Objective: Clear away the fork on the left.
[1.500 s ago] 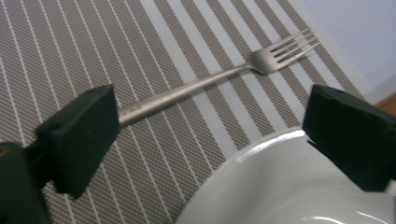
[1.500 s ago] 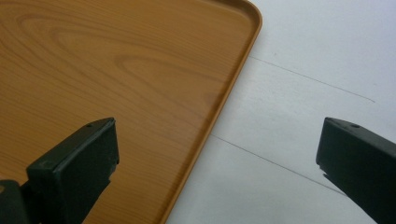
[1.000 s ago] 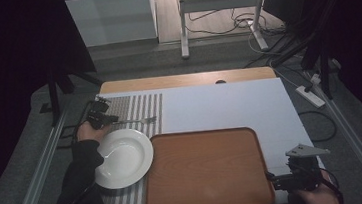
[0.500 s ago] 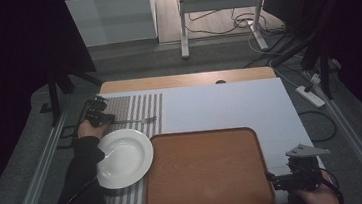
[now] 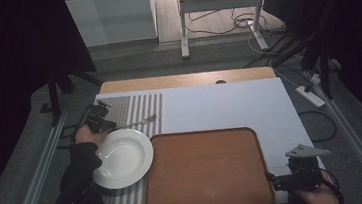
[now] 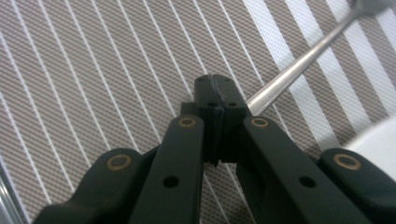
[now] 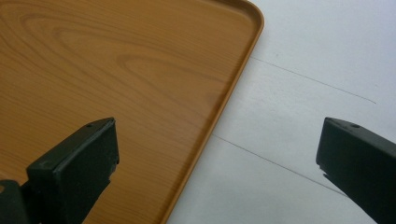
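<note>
— High view, from the left: what has the left gripper (image 5: 105, 123) got?
— Its jaws are clenched on the handle of a metal fork (image 5: 138, 121), which lies on the striped placemat (image 5: 134, 106), just behind the white plate (image 5: 122, 158).
— And the left gripper view?
— Same: jaws pinched together on the fork's (image 6: 299, 63) handle over the stripes.
— Further right?
— A wooden tray (image 5: 205, 170) touches the plate's edge. The right gripper (image 5: 277, 181) sits at the tray's near right corner, jaws spread wide, holding nothing.
</note>
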